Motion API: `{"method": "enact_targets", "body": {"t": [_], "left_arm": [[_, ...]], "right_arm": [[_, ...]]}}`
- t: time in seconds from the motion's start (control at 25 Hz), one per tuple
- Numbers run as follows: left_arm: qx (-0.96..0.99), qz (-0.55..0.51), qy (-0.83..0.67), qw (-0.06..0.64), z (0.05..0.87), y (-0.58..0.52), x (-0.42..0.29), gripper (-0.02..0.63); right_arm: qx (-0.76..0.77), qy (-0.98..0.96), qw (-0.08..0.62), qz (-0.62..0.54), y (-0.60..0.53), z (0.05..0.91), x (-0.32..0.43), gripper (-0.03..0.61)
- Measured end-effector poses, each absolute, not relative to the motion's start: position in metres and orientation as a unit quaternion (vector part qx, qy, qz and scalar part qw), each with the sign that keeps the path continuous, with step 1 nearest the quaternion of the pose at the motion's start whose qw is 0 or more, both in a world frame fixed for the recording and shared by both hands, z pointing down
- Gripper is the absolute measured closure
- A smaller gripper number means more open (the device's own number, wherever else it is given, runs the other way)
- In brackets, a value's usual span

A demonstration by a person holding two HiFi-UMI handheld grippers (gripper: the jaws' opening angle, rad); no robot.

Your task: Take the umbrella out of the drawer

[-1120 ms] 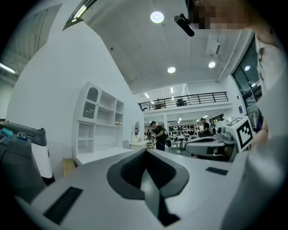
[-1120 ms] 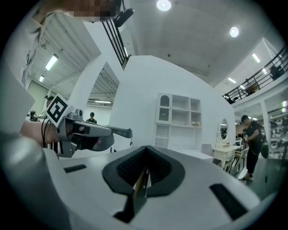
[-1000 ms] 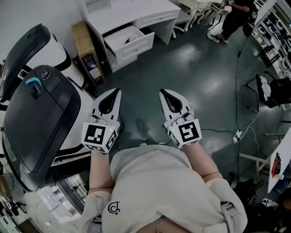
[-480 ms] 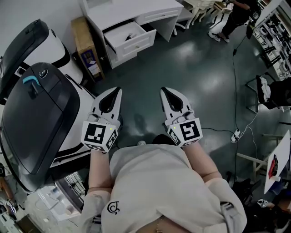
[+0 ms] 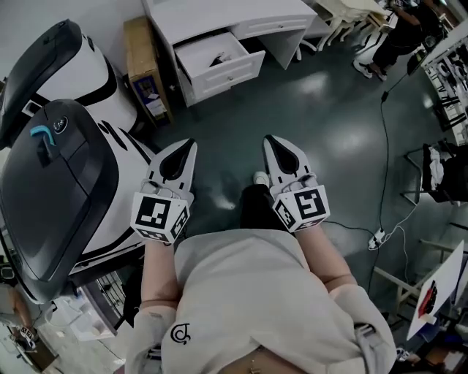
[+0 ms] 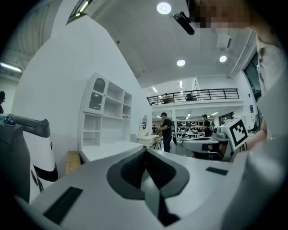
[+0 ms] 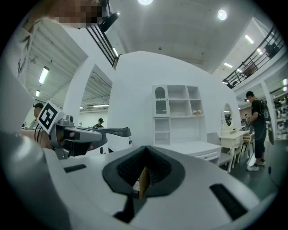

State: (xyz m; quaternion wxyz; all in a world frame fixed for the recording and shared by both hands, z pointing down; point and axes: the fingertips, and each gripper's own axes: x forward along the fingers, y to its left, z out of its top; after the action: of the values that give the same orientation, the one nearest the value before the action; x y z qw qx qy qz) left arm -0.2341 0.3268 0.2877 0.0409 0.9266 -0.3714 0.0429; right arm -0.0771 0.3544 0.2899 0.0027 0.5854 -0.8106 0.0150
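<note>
Firstly, jaws. The left gripper point(image 6: 145, 150) had its jaws clenched tip to tip in its own view, with nothing between them. The right gripper point(image 7: 145, 147) read the same: tips met and nothing was held. A tan sliver showed through the opening behind its tips, and it lay beyond the jaws.

In the head view both grippers were held side by side and apart, in front of the person's torso. Each carried its marker cube at the rear. Both pointed toward the white desk point(image 5: 241, 16). A shoe point(image 5: 260, 177) showed on the dark glossy floor point(image 5: 329, 139) between the two grippers.

As to the task item, the drawer point(image 5: 228, 73) on the desk's left side stood pulled open. A small dark object point(image 5: 217, 60) lay inside it, too small to confirm as the umbrella. The drawer was well apart from both grippers.

Surroundings:
- A cardboard box point(image 5: 144, 62) stood upright just beside the desk, on its left in the picture.
- A large black-and-white machine point(image 5: 55, 182) filled the left side, near the left gripper.
- A second one point(image 5: 55, 62) stood behind the first.
- A power strip point(image 5: 378, 237) lay on the floor at right, with a cable running to it.
- Another person point(image 5: 398, 36) stood at upper right.
</note>
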Motion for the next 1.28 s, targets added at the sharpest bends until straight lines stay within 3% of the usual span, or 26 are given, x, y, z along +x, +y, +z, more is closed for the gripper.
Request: {"method": "enact_targets", "body": {"t": [0.72, 1.28], "left_arm": [[0.871, 0.051, -0.484, 0.068, 0.302, 0.093, -0.061, 0.601], [0.867, 0.087, -0.480, 0.096, 0.366, -0.062, -0.046, 0.601]], "right_arm": [[0.461, -0.886, 0.034, 0.031, 0.086, 0.303, 0.087, 0.572], [0.421, -0.905, 0.065, 0.019, -0.062, 0.338, 0.096, 0.572]]}}
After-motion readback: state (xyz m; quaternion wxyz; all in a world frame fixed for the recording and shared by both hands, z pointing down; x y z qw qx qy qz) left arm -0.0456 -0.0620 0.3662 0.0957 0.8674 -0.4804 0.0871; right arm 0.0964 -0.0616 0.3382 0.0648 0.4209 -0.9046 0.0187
